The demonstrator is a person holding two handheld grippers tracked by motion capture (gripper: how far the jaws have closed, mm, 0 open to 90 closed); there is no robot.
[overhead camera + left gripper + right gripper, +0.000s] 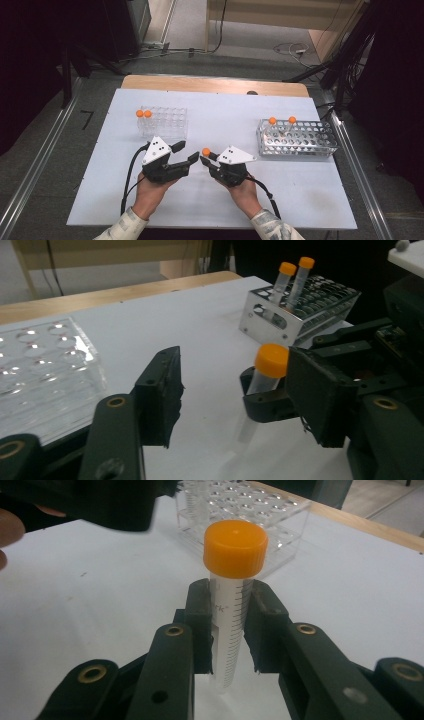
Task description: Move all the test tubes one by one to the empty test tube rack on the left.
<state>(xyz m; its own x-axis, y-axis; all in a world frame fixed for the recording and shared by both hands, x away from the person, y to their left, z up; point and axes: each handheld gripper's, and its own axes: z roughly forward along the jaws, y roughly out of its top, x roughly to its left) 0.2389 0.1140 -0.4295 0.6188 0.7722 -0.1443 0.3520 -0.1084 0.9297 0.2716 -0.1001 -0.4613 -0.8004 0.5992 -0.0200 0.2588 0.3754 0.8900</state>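
Your right gripper (205,159) has its fingers (199,625) clamped on an orange-capped tube (231,605), gripping it on the clear graduated body just below the cap, so the tube stands nearly upright above the white tabletop (220,115) (its lower end hangs free between the fingers). Your left gripper (187,151) sits just beside it, fingers (161,390) apart and holding nothing; the tube is off to one side of them, not between them. The clear plastic rack (165,121) with two capped tubes stands behind your left hand, the metal rack (296,138) well to the right.
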